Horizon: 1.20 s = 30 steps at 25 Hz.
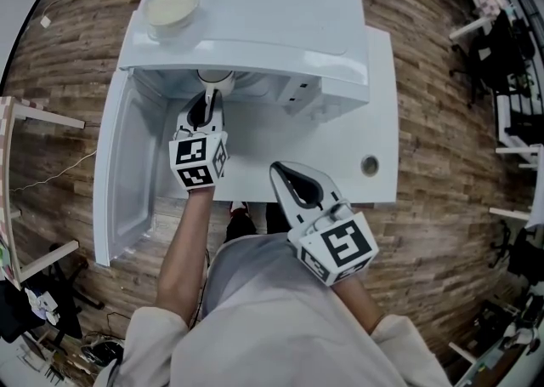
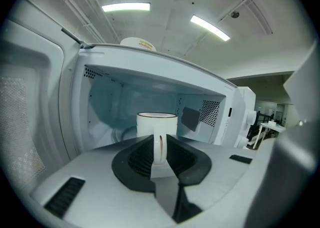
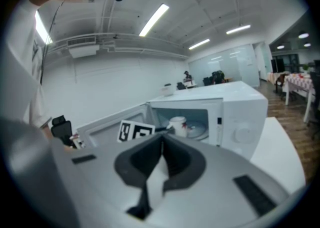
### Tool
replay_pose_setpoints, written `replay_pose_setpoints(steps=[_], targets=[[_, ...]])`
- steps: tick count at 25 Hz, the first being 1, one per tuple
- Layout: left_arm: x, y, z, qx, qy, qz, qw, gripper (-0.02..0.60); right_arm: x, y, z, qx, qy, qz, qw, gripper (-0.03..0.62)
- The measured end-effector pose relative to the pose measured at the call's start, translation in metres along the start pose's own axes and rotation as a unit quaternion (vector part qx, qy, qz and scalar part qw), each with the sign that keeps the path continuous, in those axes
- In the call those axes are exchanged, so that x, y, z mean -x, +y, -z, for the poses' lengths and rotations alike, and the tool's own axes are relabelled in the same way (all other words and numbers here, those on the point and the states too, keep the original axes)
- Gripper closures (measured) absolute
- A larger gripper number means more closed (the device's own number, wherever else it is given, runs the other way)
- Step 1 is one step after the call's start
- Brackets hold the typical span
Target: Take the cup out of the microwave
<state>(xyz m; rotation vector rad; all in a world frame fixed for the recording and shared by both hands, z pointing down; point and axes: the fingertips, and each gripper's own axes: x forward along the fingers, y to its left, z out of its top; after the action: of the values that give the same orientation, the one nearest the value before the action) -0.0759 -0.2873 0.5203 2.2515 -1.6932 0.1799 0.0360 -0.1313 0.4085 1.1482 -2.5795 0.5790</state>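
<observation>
A white cup [image 2: 156, 126] with a thin dark rim stands just inside the open microwave [image 2: 210, 96], its handle toward me. My left gripper [image 2: 158, 146] is shut on that handle, one pad on each side. In the head view the left gripper [image 1: 210, 98] reaches into the oven's mouth, where the cup [image 1: 215, 79] shows under the top edge. My right gripper [image 1: 287, 176] hangs over the table in front of the microwave [image 1: 255, 28], its jaws shut with nothing between them. The right gripper view shows the right gripper [image 3: 161, 141], with the cup [image 3: 178, 124] far off inside the oven.
The microwave door [image 1: 127, 164] stands swung open to the left. A shallow bowl [image 1: 172, 5] sits on top of the oven. The white table [image 1: 384, 105] has a round hole [image 1: 369, 164] near its front right. Wooden floor lies all around.
</observation>
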Motion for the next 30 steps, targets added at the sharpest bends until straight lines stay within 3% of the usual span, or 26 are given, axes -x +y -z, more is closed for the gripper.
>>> replay_pose_setpoints(steps=[30], targets=[[0.070,-0.004,-0.022,0.014,-0.012,0.018,0.9997,0.514,-0.012,0.037,-0.002,-0.011,-0.021,-0.032,0.999,0.571]])
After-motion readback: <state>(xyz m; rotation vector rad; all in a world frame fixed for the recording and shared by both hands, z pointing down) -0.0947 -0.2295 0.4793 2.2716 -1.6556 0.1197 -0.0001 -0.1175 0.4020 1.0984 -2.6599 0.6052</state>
